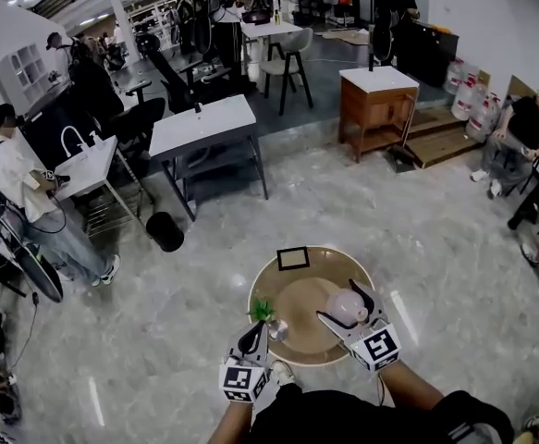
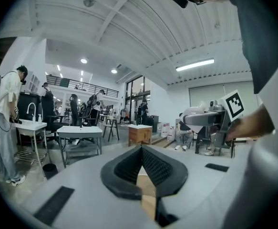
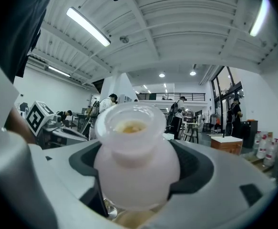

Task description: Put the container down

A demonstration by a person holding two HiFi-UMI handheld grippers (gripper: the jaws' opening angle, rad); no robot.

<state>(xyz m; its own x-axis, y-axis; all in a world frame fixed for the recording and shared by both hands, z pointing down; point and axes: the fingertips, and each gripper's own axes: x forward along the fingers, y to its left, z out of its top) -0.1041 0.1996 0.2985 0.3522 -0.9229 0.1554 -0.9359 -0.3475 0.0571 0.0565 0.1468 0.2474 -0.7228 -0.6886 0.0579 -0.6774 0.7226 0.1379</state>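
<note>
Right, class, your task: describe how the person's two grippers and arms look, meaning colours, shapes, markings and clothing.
Both the left gripper and right gripper have pale grey bodies with black, ribbed, V-shaped tongs. Each carries a white cube printed with black square markers. No cables show. The person wears a dark top; the forearms are bare.

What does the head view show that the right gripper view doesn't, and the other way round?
Only the head view: a black square frame and a green sprig on the round table. Only the right gripper view: the open mouth of the container, something yellowish inside. Both: that container clamped in the right hand-held gripper.
</note>
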